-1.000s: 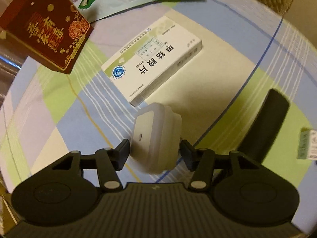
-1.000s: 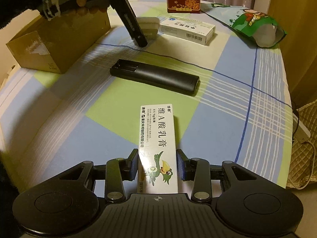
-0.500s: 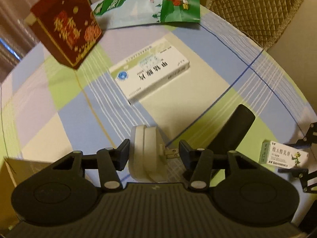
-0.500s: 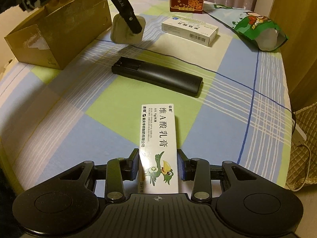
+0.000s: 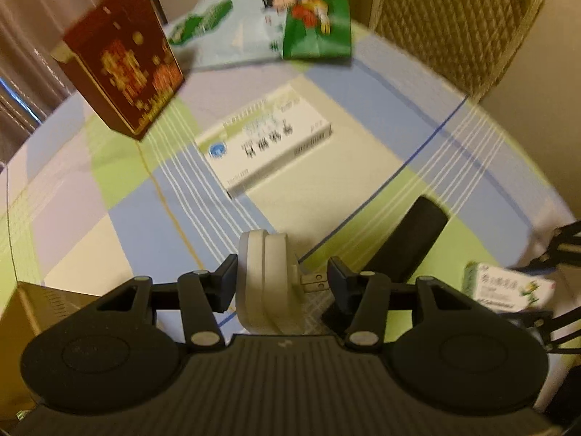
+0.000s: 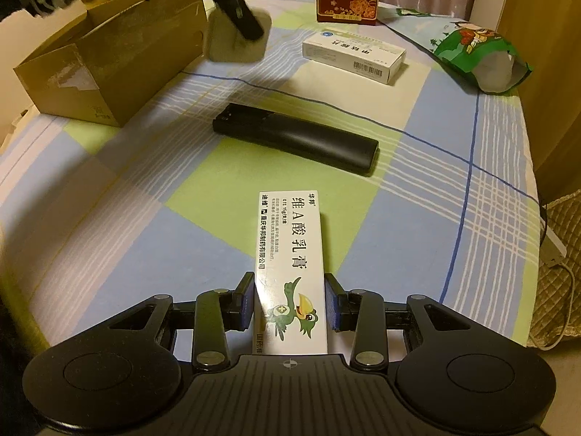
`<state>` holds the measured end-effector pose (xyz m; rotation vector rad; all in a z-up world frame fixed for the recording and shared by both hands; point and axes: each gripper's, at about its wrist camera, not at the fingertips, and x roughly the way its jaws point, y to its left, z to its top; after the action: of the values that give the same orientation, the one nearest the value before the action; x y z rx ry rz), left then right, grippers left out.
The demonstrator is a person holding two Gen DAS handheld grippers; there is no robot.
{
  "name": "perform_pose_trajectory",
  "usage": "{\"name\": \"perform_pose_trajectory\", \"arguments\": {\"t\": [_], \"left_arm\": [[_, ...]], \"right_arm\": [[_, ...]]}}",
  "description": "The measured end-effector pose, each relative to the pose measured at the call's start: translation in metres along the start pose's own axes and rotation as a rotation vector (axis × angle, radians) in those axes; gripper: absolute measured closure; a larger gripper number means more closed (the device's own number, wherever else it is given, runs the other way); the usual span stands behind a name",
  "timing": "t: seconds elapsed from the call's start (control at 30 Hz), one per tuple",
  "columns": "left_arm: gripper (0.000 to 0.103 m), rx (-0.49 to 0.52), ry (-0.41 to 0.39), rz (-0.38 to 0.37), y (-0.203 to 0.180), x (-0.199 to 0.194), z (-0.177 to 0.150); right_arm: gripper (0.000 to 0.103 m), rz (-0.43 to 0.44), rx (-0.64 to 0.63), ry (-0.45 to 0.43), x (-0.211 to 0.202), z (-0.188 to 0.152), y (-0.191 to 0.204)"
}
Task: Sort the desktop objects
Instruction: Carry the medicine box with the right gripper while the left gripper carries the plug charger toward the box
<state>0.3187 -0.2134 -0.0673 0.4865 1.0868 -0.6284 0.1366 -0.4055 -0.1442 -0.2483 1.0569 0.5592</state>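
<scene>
The white plug adapter point(image 5: 263, 283) is pinched in the left gripper point(image 5: 281, 283), lifted clear of the tablecloth point(image 5: 109, 196); one pad sits on its flat face, the other at the metal prongs point(image 5: 314, 281). The jaws have just been closing a bit, part-way shut on it. It's probably light, rigid, smooth plastic, so a slip or twist is possible with a prong-side grip; the flat faces would likely be safer.

The ointment box point(image 6: 290, 272) is clamped by the right gripper point(image 6: 288, 305), closed as far as it goes on it, low at 6 o'clock. Thin card, probably crushable.

Only the right wrist view shows the open cardboard box point(image 6: 109, 61) at 10 o'clock and the whole remote point(image 6: 296, 138). The left view gives the prongs close up, with the medicine box point(image 5: 268, 141) at 12.
</scene>
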Motion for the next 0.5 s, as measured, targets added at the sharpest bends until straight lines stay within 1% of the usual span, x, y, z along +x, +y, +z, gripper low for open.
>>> {"name": "perform_pose_trajectory", "arguments": {"t": [0.27, 0.4, 0.5], "left_arm": [[0.056, -0.069, -0.156, -0.019, 0.023, -0.082, -0.016], [0.056, -0.121, -0.227, -0.002, 0.043, -0.128, -0.034], [0.056, -0.17, -0.271, 0.027, 0.061, -0.16, -0.055]], "right_arm": [[0.066, 0.029, 0.003, 0.017, -0.002, 0.006, 0.006], [0.066, 0.041, 0.003, 0.026, -0.002, 0.013, 0.012], [0.066, 0.061, 0.009, 0.027, -0.004, 0.021, 0.019]]}}
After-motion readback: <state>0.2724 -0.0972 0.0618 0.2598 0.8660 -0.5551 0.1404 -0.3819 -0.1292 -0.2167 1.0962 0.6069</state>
